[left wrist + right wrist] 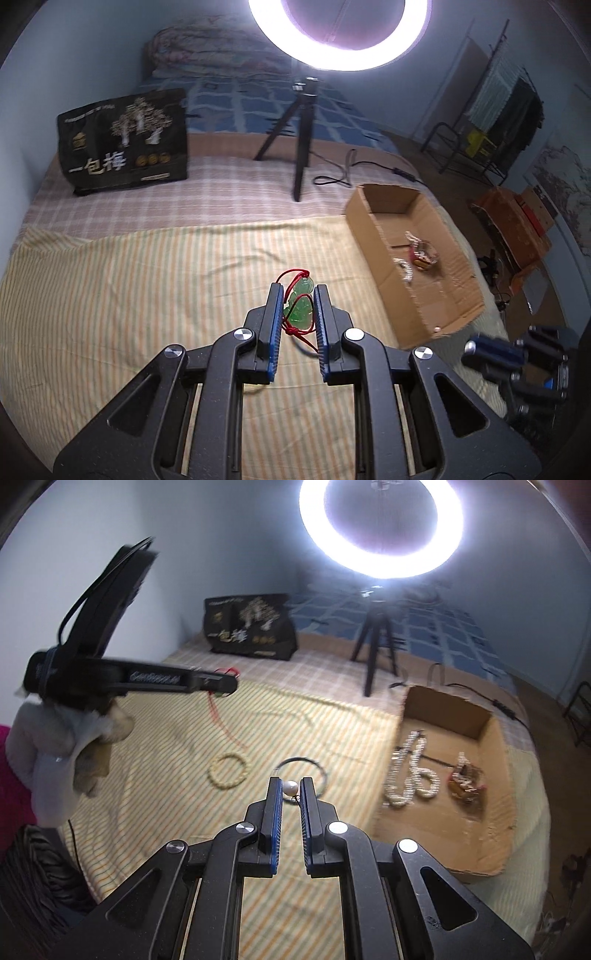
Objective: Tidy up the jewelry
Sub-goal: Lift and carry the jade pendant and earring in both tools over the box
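Note:
My left gripper (298, 291) is shut on a green jade pendant (300, 309) with a red cord, held above the striped cloth. It also shows in the right wrist view (218, 686), high at the left, with the red cord (218, 716) hanging down. My right gripper (291, 785) is shut on a white pearl pendant (290, 787) whose thin dark cord (306, 764) loops beyond the tips. A cream bead bracelet (227, 768) lies on the cloth to the left of it. The open cardboard box (448, 701) at the right holds a pearl necklace (408, 771) and other small pieces (463, 779).
A ring light on a black tripod (295, 136) stands at the back with its cable (343, 173) trailing right. A black printed bag (125, 140) stands at the back left. The bed's right edge drops to a floor with boxes (517, 221) and a clothes rack (506, 107).

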A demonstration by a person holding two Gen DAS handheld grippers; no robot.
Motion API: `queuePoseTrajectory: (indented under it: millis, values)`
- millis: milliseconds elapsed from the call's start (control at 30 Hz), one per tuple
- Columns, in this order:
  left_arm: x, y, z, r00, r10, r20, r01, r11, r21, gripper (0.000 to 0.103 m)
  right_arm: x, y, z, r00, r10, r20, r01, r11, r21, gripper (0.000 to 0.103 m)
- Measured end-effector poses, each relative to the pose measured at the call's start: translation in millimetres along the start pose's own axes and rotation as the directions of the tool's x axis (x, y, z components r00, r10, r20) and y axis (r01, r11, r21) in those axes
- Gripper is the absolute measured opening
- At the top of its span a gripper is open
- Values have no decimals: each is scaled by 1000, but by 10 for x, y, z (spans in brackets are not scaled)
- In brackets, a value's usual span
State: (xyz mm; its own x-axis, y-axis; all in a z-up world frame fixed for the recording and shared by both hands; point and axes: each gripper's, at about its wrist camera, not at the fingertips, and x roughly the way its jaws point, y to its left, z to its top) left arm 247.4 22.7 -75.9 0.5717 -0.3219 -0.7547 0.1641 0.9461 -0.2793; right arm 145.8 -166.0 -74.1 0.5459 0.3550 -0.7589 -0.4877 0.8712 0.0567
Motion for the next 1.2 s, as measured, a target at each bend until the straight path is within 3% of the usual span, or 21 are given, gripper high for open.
queuePoseTrajectory:
  millis: [633,1200]
  values:
    - [185,-890,28,995,-100,-1,100,989,111,15,-387,-936,40,989,-133,68,119,977,179,8]
    - [580,-1401,11,989,-144,-39,148,977,153,15,-163,-1476,52,986,-163,18,152,949,277,8]
